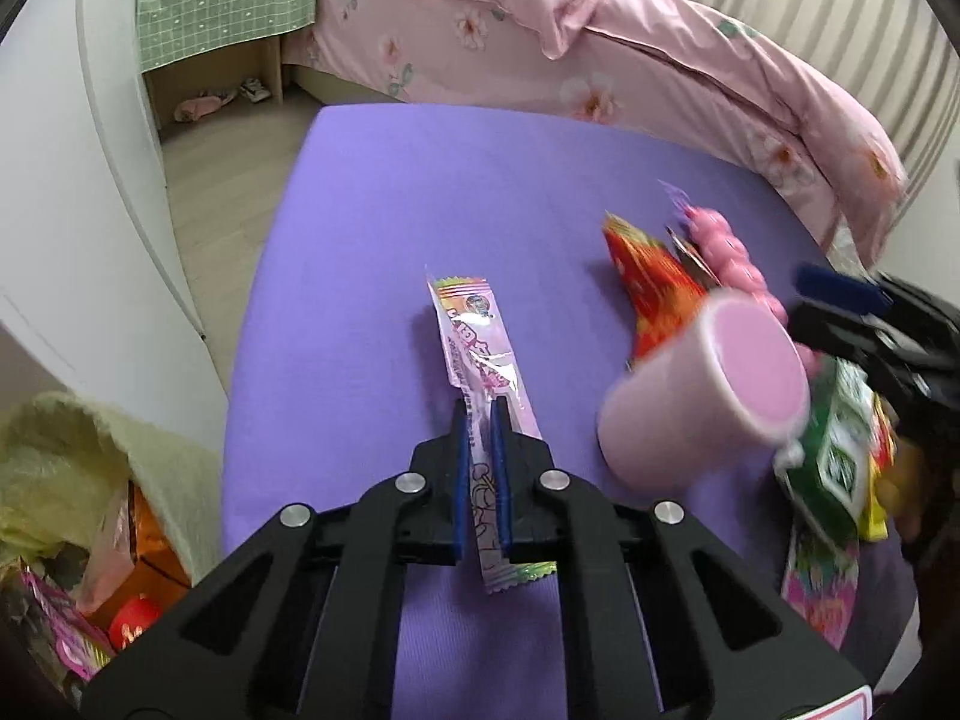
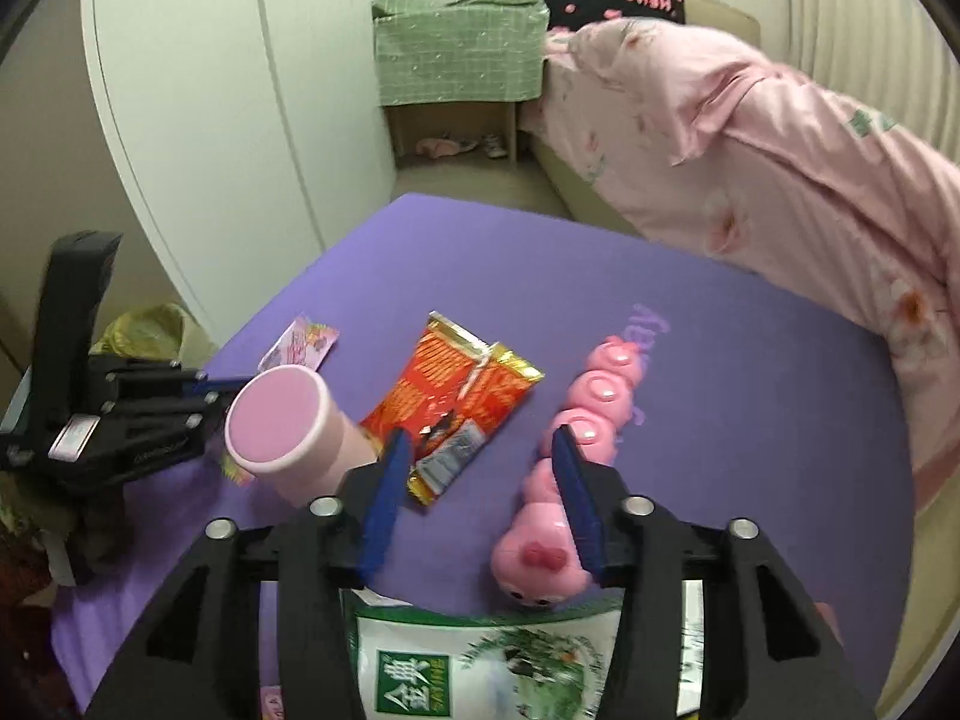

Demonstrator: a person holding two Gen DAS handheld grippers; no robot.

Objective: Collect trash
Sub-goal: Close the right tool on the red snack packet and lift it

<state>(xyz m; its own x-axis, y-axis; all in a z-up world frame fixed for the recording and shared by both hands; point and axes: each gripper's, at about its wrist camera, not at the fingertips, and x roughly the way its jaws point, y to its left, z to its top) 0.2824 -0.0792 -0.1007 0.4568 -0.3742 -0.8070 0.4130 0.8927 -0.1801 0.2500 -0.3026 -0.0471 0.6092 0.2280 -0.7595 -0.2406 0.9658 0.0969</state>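
Observation:
My left gripper [image 1: 479, 414] is shut on a long pink candy wrapper [image 1: 474, 336], whose far end lies on the purple table [image 1: 456, 192]. A pink cup [image 1: 708, 396] stands to its right. My right gripper [image 2: 480, 444] stands open above the table, with the near end of a red-and-gold snack wrapper [image 2: 456, 396] ahead between its fingers. A pink caterpillar toy [image 2: 576, 420] lies by its right finger, partly hidden behind it. A green-and-white packet [image 2: 480, 660] lies under that gripper. The left gripper [image 2: 216, 389] shows at the left, behind the pink cup [image 2: 282, 426].
A yellow-green trash bag [image 1: 72, 462] with several wrappers inside hangs open off the table's left edge. A bed with a pink quilt [image 1: 690, 78] borders the table's far right side. White cupboard doors [image 2: 210, 120] stand to the left. Another pink wrapper [image 1: 822, 594] lies at the near right.

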